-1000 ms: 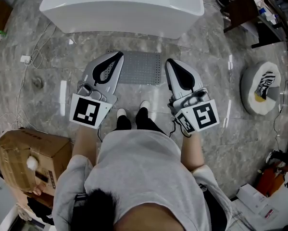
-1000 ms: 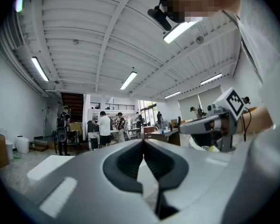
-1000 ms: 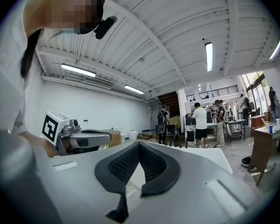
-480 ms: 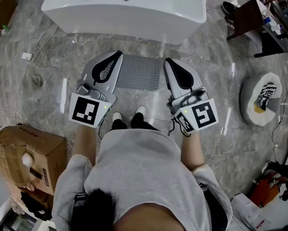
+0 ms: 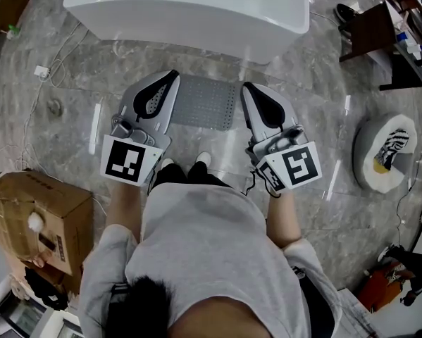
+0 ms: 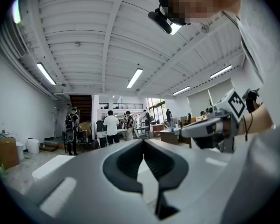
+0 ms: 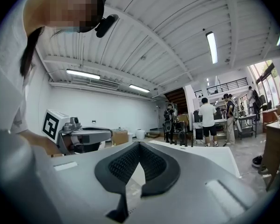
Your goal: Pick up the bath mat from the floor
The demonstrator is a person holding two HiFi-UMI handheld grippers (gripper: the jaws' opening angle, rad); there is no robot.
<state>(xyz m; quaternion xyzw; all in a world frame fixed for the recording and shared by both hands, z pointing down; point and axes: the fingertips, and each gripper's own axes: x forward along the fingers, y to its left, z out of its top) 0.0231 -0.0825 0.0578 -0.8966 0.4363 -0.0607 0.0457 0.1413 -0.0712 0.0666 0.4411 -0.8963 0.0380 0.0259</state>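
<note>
The person has closed in on the bathtub (image 5: 196,30): over the last second its white wall has slid nearer in the head view. The grey perforated bath mat (image 5: 205,103) lies flat on the marble floor (image 5: 70,118) just in front of the bathtub, now right ahead of the person's shoes (image 5: 200,159). It is untouched, so the pick-up hasn't begun; this looks like the approach only. Well back from the bathtub's left end sits a cardboard box (image 5: 38,213). Next comes the left gripper (image 5: 170,77), held level on the bathtub's near side toward its left, its claw pressed together on nothing. The right gripper (image 5: 247,89) mirrors it toward the bathtub's right, its claw likewise closed and empty. Both will probably have to open and drop a long way to reach the mat. Only the head view shows the mat. The two gripper views point level across the bathtub and catch ceiling lights (image 6: 135,77), a staircase (image 6: 81,101) and people (image 7: 207,118) standing far beyond it. Each gripper view also catches the other gripper alongside.
</note>
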